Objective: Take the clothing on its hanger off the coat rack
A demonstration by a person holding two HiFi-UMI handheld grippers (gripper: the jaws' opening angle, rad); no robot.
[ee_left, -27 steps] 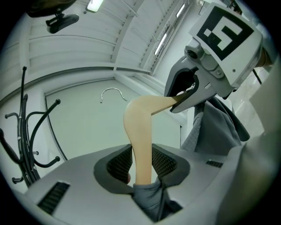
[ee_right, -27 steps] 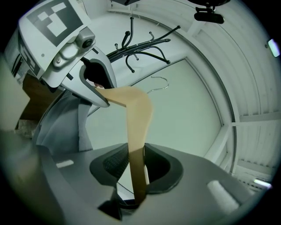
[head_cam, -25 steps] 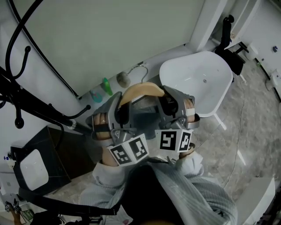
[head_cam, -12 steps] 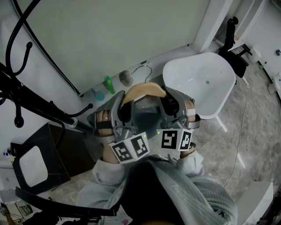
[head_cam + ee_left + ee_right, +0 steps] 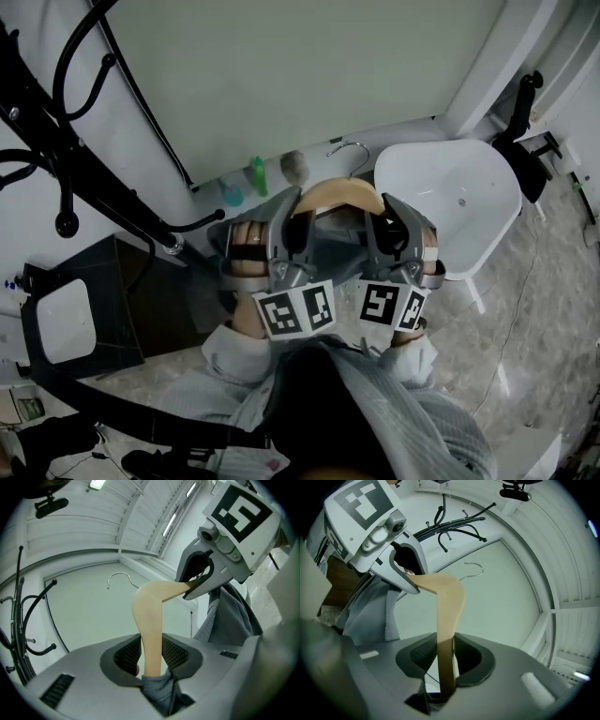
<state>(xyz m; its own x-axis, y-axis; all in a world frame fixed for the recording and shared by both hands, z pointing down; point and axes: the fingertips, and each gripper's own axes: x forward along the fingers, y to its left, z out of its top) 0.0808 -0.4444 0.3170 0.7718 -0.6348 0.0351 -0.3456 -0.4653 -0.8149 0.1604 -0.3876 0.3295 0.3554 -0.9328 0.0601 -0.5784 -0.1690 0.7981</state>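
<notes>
At the bottom of the head view a pale grey ribbed sleeve point(image 5: 394, 403) of the person is cut off by the frame edge. Just above it, in the middle of the frame, the two tools stand side by side. The left tool point(image 5: 298, 217) has its jaws partly closed, and the ridged pads press on one arm of the pale wooden hanger point(image 5: 339, 192), with a fold of cloth bunched at the base of the jaws. The right tool point(image 5: 382, 214) clamps the other arm in the same way.

The long axis of the hanger runs from left to right between the tools. Its arch bows toward the upper edge of the frame. The thin metal hook point(image 5: 349, 150) points that way too, toward the pale wall, and hangs on nothing.

The grey clothing point(image 5: 333, 242) hangs from the hanger between the tools. The tools and their marker cubes hide most of it, so I cannot tell what kind of garment it is. Both ends of the hanger are covered too.

To the right stands a white rounded shell point(image 5: 450, 197); whether it is a seat or a basin is not clear. At the foot of the wall is a small green bottle point(image 5: 258, 175). The black metal coat rack point(image 5: 94, 178) stands in the upper left, well apart from the hook and cut off by the frame edge.
</notes>
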